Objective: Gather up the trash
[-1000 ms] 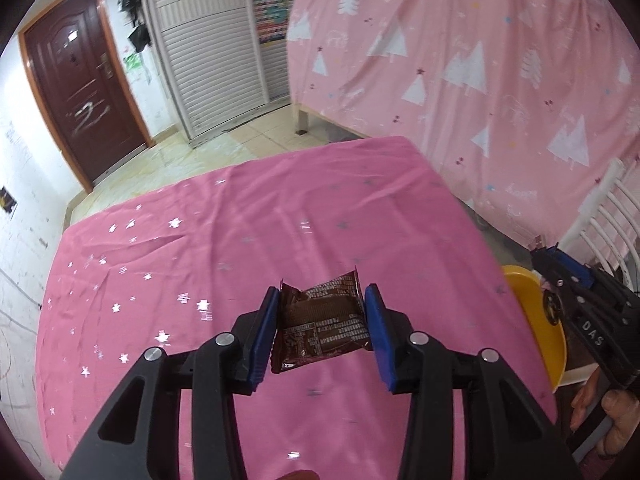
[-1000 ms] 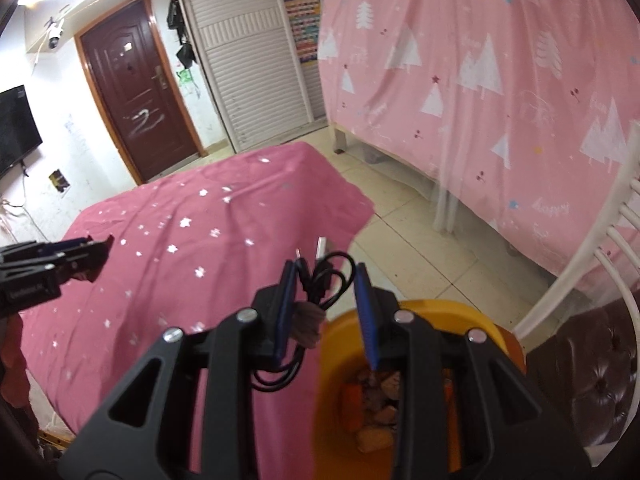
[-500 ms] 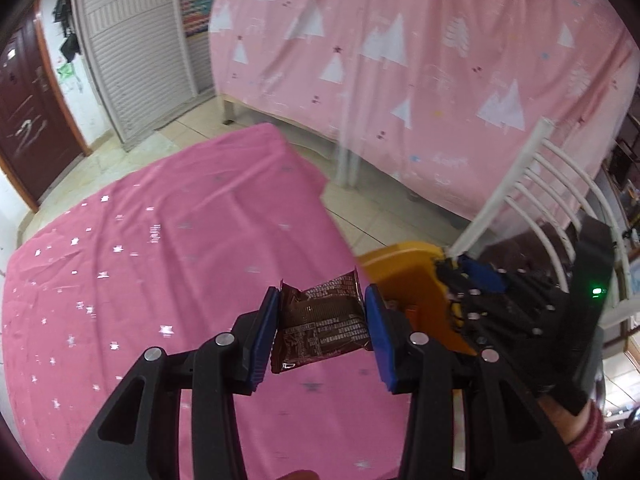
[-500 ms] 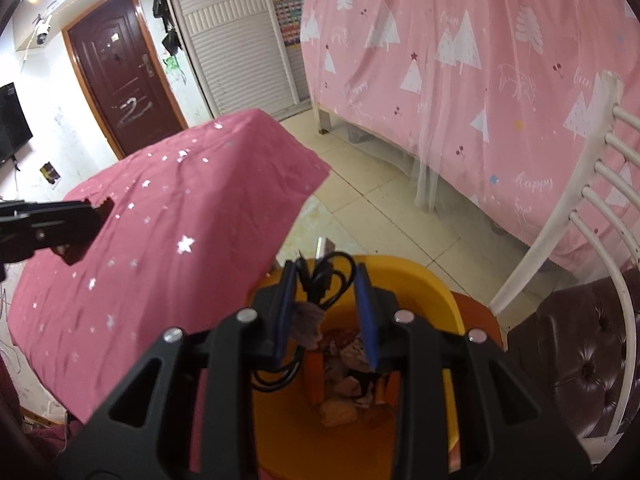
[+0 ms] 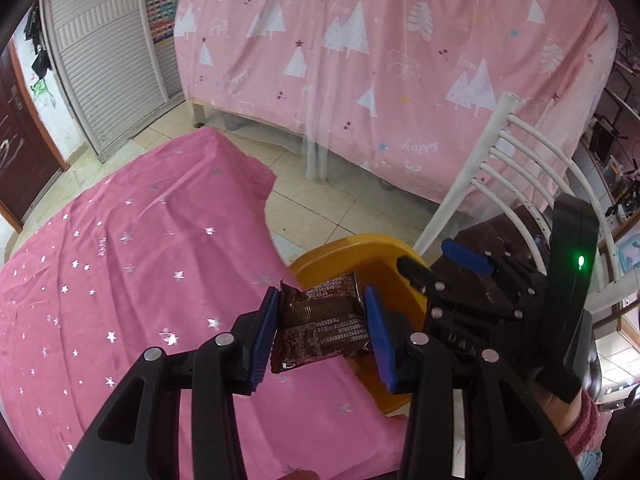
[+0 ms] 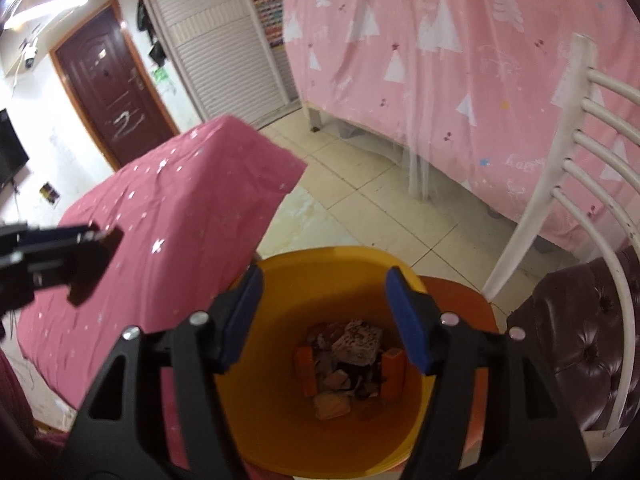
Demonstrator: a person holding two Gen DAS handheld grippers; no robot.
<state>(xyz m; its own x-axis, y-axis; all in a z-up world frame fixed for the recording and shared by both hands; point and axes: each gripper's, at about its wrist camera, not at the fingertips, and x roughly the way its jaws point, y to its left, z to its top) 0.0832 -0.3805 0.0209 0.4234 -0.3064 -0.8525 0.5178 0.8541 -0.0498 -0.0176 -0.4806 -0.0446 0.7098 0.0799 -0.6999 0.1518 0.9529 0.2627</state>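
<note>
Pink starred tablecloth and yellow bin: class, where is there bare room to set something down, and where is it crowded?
The tablecloth is bare from its far corner down to the left gripper, which holds a brown wrapper. Crowded: the yellow bin, with trash piled at its bottom, the open right gripper above it and the white chair beside it.

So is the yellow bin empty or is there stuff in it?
Not empty. The yellow bin has crumpled wrappers and scraps lying at the bottom, seen between the open right gripper, whose jaws have just been opening.
</note>
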